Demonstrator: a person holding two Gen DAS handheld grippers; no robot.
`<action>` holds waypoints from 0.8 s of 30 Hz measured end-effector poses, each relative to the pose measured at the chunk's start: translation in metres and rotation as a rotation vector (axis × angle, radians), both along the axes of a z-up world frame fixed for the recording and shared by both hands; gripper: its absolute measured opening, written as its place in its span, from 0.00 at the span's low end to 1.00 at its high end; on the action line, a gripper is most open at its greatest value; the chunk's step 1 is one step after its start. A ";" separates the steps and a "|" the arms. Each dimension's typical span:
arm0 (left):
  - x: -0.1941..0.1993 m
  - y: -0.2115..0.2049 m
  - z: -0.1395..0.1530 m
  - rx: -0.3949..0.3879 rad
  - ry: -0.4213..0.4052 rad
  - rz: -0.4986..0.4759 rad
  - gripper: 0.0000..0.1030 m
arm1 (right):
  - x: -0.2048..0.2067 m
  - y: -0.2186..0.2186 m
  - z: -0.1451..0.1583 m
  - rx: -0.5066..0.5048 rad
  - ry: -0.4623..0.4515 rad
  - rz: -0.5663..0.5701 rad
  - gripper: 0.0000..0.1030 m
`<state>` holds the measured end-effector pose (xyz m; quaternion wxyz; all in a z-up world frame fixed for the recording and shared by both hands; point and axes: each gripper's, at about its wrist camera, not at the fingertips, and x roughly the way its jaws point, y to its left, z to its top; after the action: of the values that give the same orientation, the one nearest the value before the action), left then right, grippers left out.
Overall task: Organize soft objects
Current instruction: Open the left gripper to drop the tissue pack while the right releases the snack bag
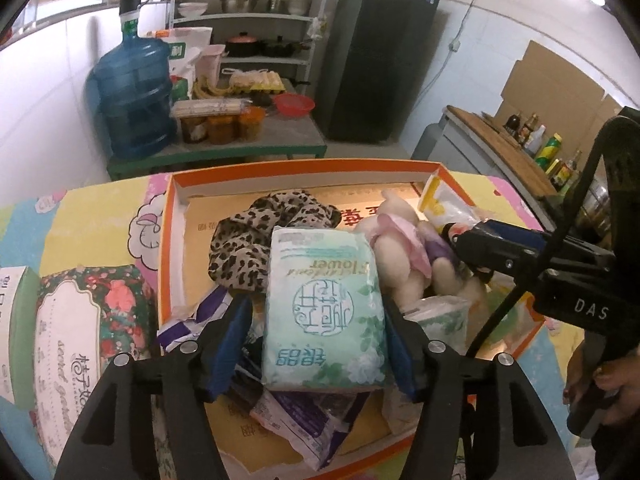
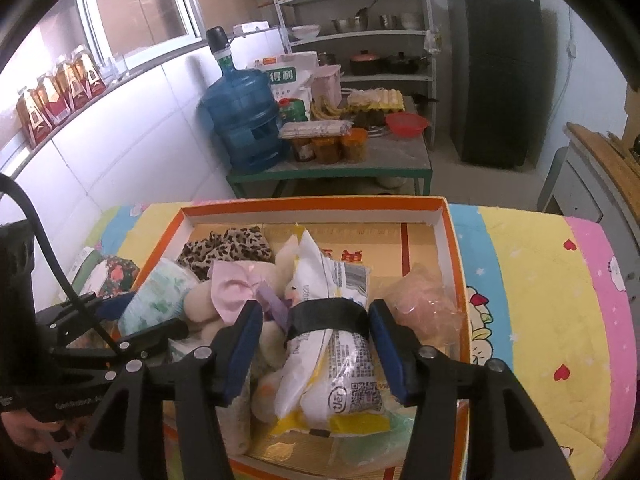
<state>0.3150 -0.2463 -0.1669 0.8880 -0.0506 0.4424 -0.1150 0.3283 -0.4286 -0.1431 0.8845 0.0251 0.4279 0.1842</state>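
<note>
Left gripper [image 1: 318, 332] of mine pinches one green tissue pack [image 1: 324, 308] above the orange box [image 1: 304, 168]. At its 11 o'clock lies one leopard cloth [image 1: 256, 228]; at 1 o'clock one plush toy [image 1: 404, 248]. My right gripper [image 2: 316, 344] stands wide around one white snack bag [image 2: 332, 336], pads apart from it, one pink bag [image 2: 420, 296] at 2 o'clock.

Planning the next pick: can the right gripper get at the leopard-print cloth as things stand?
Probably not directly. The right gripper straddles a white-and-yellow packet, and the plush toy lies between it and the leopard-print cloth at the box's far left.
</note>
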 end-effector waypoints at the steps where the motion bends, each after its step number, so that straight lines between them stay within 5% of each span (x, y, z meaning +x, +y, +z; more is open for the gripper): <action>1: -0.002 0.000 0.001 0.000 -0.006 -0.001 0.65 | -0.001 -0.001 0.002 0.002 -0.003 -0.002 0.53; 24: -0.047 0.012 0.054 -0.012 -0.120 -0.017 0.66 | -0.036 -0.013 0.043 0.021 -0.084 -0.062 0.54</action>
<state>0.2680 -0.2341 -0.1126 0.9116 -0.0453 0.3879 -0.1281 0.2926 -0.4413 -0.0996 0.9067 0.0401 0.3873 0.1619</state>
